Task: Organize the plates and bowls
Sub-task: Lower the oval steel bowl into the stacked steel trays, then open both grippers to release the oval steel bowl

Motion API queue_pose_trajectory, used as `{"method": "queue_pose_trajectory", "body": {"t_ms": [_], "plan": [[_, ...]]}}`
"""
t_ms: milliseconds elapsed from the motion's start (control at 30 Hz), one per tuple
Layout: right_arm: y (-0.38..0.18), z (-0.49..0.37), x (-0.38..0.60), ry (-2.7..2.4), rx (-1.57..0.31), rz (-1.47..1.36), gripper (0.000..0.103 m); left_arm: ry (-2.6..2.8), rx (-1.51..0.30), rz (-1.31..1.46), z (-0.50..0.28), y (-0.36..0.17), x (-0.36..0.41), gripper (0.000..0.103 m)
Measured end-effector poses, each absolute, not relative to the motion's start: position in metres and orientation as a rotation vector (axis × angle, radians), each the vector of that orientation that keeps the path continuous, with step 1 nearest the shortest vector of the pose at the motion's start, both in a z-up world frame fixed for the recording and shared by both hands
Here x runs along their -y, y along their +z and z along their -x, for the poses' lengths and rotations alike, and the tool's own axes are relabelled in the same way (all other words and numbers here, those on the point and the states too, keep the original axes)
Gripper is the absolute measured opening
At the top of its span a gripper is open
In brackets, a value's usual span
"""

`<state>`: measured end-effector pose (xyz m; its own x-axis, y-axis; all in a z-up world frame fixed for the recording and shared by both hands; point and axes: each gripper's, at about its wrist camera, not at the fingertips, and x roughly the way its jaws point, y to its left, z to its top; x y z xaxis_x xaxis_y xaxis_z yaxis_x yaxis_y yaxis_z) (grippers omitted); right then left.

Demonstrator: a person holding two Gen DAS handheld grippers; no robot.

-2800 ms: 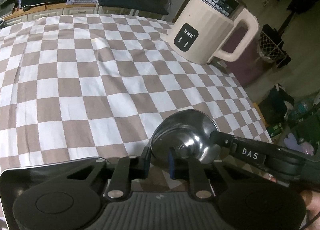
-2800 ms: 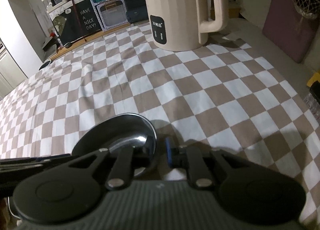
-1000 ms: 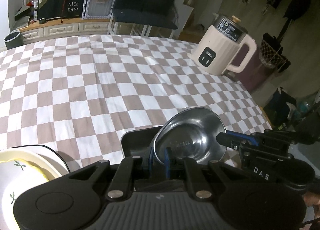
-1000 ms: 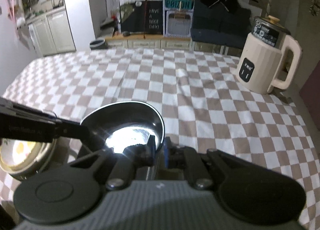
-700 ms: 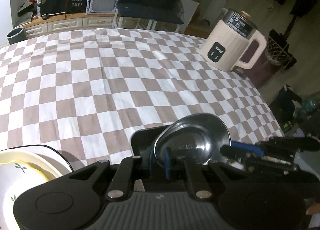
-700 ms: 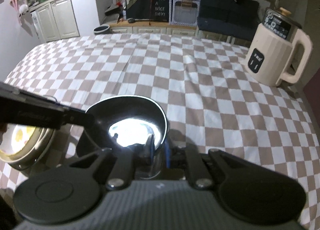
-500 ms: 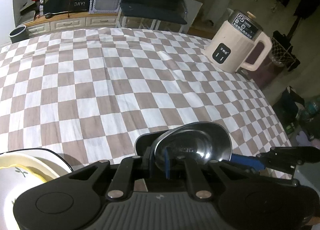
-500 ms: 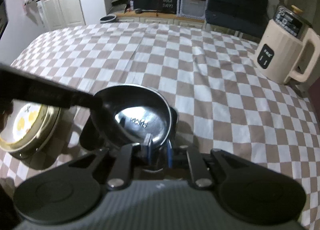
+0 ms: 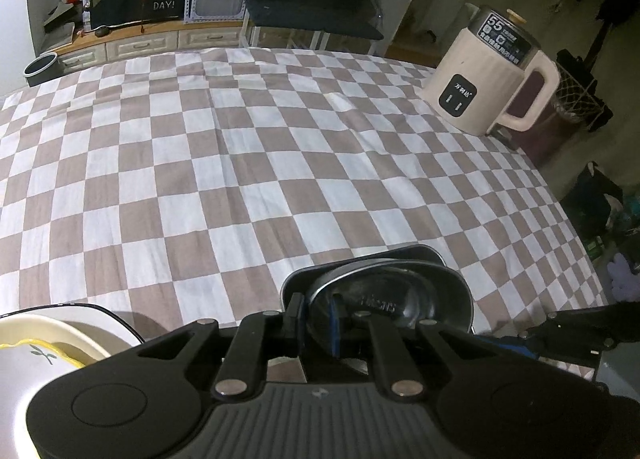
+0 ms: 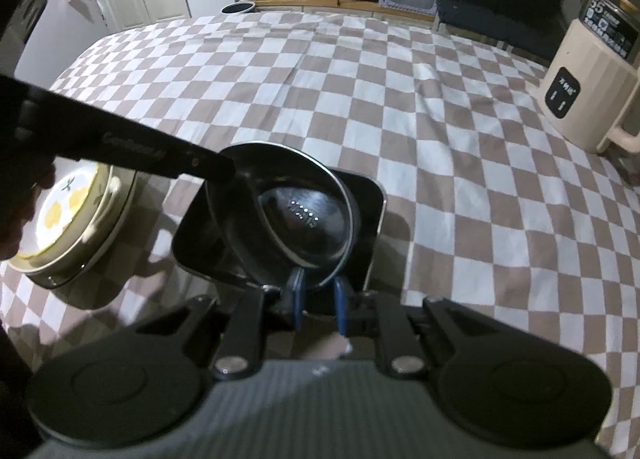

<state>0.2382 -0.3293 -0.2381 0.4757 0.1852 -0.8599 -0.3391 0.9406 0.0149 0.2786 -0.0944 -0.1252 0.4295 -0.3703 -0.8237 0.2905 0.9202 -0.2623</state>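
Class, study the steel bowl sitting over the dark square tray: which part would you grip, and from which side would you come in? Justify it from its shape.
Grip the thin rim of the steel bowl, one finger inside and one outside, coming down from above at a near edge. Its round, smooth wall offers no handle, so only the lip fits narrow jaws. The left gripper already pinches the rim this way; the right gripper straddles the opposite edge, its jaws having just opened.

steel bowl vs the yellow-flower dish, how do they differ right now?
The steel bowl is bare, shiny metal; the flower dish is cream with yellow flowers. The steel bowl is tilted, pinched at its rim by the left gripper over a dark square tray; the flower dish sits flat on the checkered cloth, untouched. Both are round.
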Motion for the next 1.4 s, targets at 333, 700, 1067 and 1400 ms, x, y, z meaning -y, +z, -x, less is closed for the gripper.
{"method": "queue_pose_trajectory", "body": {"t_ms": [333,700,1067,1400], "plan": [[-0.240,-0.243,0.332,0.332,-1.026,0.156,0.027,-0.411,-1.035,0.067,-0.283,-0.127,0.103,0.013],[-0.222,-0.246,0.345,0.298,-0.946,0.065,0.027,-0.420,-1.019,0.058,-0.284,-0.125,0.111,0.013],[-0.221,-0.274,0.371,0.107,-0.904,-0.025,0.036,-0.432,-0.982,0.052,-0.269,-0.111,0.091,0.042],[-0.234,-0.299,0.368,0.058,-0.945,-0.032,0.046,-0.489,-1.033,-0.084,-0.250,-0.120,0.089,0.053]]}}
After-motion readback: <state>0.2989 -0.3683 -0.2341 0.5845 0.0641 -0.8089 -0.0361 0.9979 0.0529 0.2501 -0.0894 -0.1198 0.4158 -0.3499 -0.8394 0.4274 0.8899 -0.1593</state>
